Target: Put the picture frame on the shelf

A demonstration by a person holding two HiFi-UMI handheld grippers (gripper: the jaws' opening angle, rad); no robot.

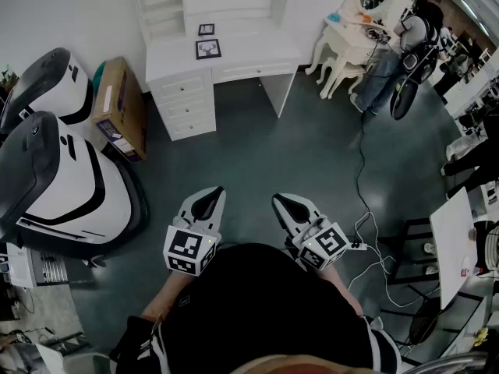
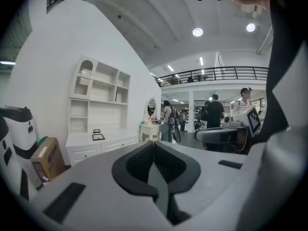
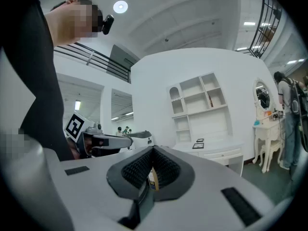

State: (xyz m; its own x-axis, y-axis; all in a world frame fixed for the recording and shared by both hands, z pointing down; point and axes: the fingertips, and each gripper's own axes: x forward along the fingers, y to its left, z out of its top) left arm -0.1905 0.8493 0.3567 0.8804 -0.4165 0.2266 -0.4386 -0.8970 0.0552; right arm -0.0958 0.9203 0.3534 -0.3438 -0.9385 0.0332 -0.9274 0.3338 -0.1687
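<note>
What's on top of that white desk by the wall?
Two dark picture frames lie on the white desk: the larger frame near the front, the smaller frame behind it. Its drawers are shut, so their insides are hidden.

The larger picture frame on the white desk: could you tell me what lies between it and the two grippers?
The desk's drawers, then bare dark floor; the head view shows it.
</note>
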